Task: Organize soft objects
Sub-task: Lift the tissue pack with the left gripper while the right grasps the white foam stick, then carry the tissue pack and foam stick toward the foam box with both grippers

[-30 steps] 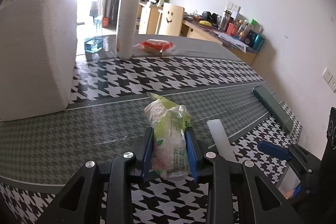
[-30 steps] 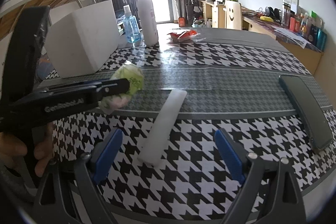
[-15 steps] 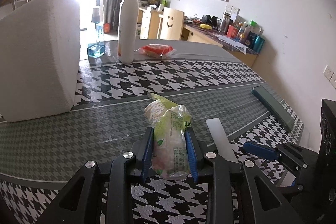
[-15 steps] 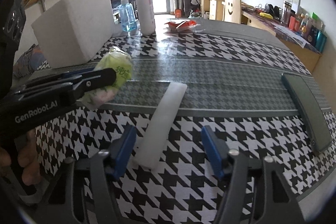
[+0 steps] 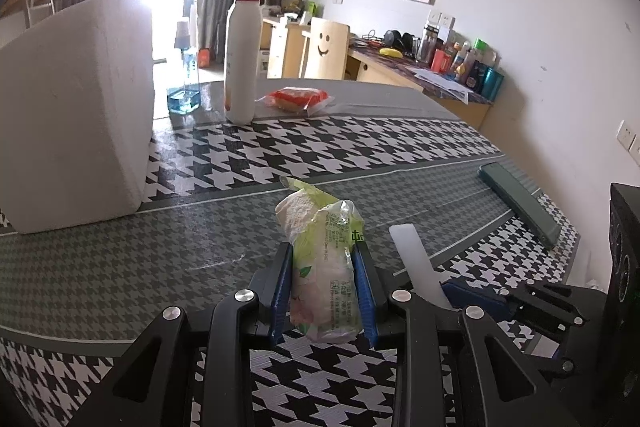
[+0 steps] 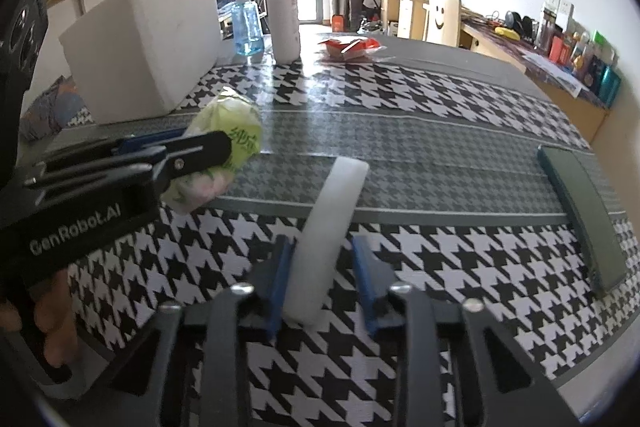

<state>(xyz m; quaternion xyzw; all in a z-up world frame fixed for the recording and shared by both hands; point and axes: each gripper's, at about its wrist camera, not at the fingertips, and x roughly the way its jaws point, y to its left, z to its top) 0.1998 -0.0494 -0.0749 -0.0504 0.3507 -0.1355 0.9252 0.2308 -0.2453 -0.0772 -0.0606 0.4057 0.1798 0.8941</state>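
Lying on the houndstooth table [image 6: 460,259]: white foam strip [image 6: 328,239], long axis running away along the fingers of the right gripper [image 6: 322,283], near end between its jaws. Just been closing; left pad touching, right pad a sliver off, so not yet gripped. Beside it, left gripper [image 5: 322,291] clamped on green tissue pack [image 5: 322,267].

White box [image 5: 76,115] blocks the left — tablecloth [image 5: 360,147] middle lies open.

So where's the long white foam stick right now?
The white foam stick lies on the checkered tablecloth between the right gripper's closing blue fingers, right of the green tissue pack held by the left gripper.
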